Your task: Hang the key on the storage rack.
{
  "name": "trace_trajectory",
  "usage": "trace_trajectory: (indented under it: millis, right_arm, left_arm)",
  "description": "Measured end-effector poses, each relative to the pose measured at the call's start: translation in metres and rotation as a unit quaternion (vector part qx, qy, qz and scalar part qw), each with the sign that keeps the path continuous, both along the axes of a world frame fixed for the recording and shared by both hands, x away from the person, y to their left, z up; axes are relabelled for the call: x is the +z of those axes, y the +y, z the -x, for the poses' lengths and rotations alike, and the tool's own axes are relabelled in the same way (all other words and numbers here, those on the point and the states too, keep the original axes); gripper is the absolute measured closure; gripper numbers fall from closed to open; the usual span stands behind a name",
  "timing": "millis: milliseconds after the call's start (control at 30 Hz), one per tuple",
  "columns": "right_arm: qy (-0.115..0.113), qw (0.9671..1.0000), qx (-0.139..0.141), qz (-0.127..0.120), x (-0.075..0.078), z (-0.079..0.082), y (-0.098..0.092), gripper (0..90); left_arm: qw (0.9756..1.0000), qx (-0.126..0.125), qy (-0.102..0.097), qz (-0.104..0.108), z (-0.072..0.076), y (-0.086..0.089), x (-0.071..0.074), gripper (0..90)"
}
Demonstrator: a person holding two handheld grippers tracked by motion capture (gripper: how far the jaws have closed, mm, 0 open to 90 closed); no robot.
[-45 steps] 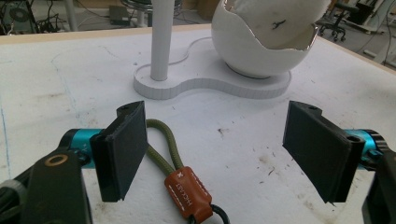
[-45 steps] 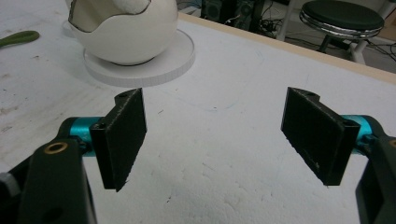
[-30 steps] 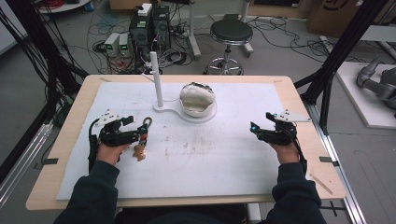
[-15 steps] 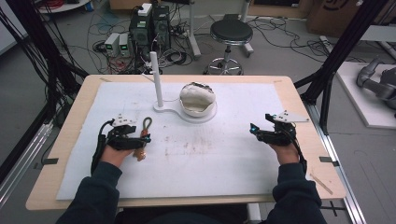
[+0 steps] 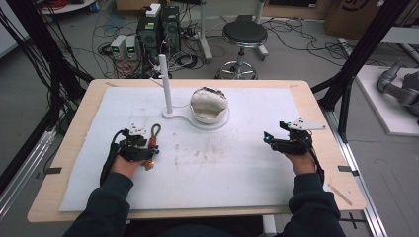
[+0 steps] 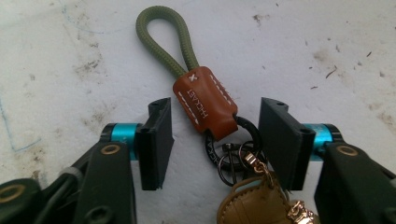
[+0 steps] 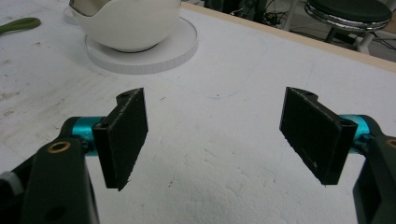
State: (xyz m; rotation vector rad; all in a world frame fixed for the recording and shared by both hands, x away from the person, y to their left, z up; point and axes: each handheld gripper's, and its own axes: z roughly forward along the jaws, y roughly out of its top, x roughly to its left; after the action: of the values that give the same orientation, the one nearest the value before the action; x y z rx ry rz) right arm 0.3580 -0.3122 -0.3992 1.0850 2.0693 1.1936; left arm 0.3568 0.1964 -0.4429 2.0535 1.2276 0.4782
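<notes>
Work in hand: picking up the keychain (image 6: 205, 105) from the white mat (image 5: 237, 163).
Where it lies: flat on the mat at the left side of the table (image 5: 321, 106), its green cord loop (image 6: 166, 39) pointing away from the person, the brown leather sleeve (image 6: 205, 100) between the jaws of the left gripper (image 6: 215, 140).
How it will handle: light and floppy, I judge. The cord is soft, the leather sleeve is firm enough to pinch, and the dark rings (image 6: 233, 149) and tan fob (image 6: 252, 200) hang loose (they would swing and rattle once lifted).
Where to take hold: the leather sleeve looks best, broad, flat and grippy. The metal rings are thin and slippery, and the cord would squash and slide.
Left gripper: jaws have just been closing around the keychain but stand apart from it on both sides, nothing pinched yet.
Left hand pose: low over the mat, forearm coming from the bottom edge of the high view, gripper (image 5: 138, 148) pointing forward along the keychain.
Right gripper: jaws spread wide (image 7: 215, 135), holding nothing.
Right hand pose: hovers over the mat at the right (image 5: 289, 143), well apart from the keychain.
Nearby: a white bowl (image 5: 209, 103) on a stand with an upright post (image 5: 165, 84), beyond the keychain.
</notes>
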Motion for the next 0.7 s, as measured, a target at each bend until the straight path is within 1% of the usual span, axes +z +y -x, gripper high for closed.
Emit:
trace_trajectory:
  millis: [33, 67, 100, 133, 200, 267, 367, 400, 433, 467, 533, 633, 700]
  right_arm:
    - [0.002, 1.0, 0.0, 0.001, 0.0, 0.0, 0.001, 23.8]
    - [0.001, 1.0, 0.002, 0.004, 0.0, 0.0, 0.001, 23.9]
    - [0.002, 1.0, 0.001, 0.003, 0.0, 0.0, 0.002, 24.0]
    - [0.001, 1.0, 0.002, 0.003, 0.0, 0.0, 0.002, 24.0]
    - [0.001, 1.0, 0.002, 0.004, 0.0, 0.0, 0.002, 24.1]
    - [0.0, 1.0, 0.002, 0.004, 0.0, 0.001, 0.002, 24.1]
    - [0.0, 1.0, 0.001, 0.003, 0.0, 0.0, 0.001, 24.2]
    - [0.0, 1.0, 0.001, 0.003, 0.0, 0.0, 0.001, 24.3]
    - [0.001, 1.0, 0.0, 0.002, 0.0, 0.0, 0.001, 24.3]
    - [0.002, 1.0, 0.0, 0.001, 0.0, 0.0, 0.001, 24.3]
    - [0.0, 1.0, 0.0, 0.0, 0.0, 0.0, 0.001, 24.3]
    - [0.001, 1.0, -0.001, 0.0, 0.0, 0.0, 0.0, 24.4]
    - [0.001, 1.0, -0.001, 0.0, 0.0, 0.0, 0.0, 24.4]
  left_arm:
    - [1.0, 0.004, 0.0, 0.002, -0.001, 0.0, 0.0, 48.2]
    - [1.0, 0.007, -0.002, 0.001, -0.001, -0.001, 0.0, 49.1]
    - [0.9999, 0.006, -0.007, -0.005, -0.001, -0.001, 0.0, 51.2]
    - [0.9999, 0.005, -0.01, -0.006, -0.001, -0.001, 0.0, 53.9]
    - [0.9999, -0.002, -0.011, 0.002, -0.001, 0.0, -0.001, 65.0]
    - [0.9999, 0.001, -0.008, 0.008, -0.002, 0.001, -0.001, 67.6]
    - [0.9999, -0.003, -0.006, 0.016, -0.003, 0.002, 0.0, 69.2]
    - [0.9997, -0.004, -0.006, 0.022, -0.003, 0.003, 0.0, 69.7]
    - [0.9994, -0.003, -0.007, 0.033, -0.003, 0.003, 0.001, 70.1]
    - [0.9992, -0.004, -0.01, 0.038, -0.003, 0.004, 0.002, 70.5]
    - [0.9982, -0.002, -0.019, 0.057, -0.002, 0.005, 0.007, 70.9]
    - [0.9958, -0.004, -0.039, 0.083, 0.0, 0.007, 0.015, 71.1]
    - [0.9935, -0.007, -0.053, 0.1, 0.001, 0.009, 0.02, 71.2]
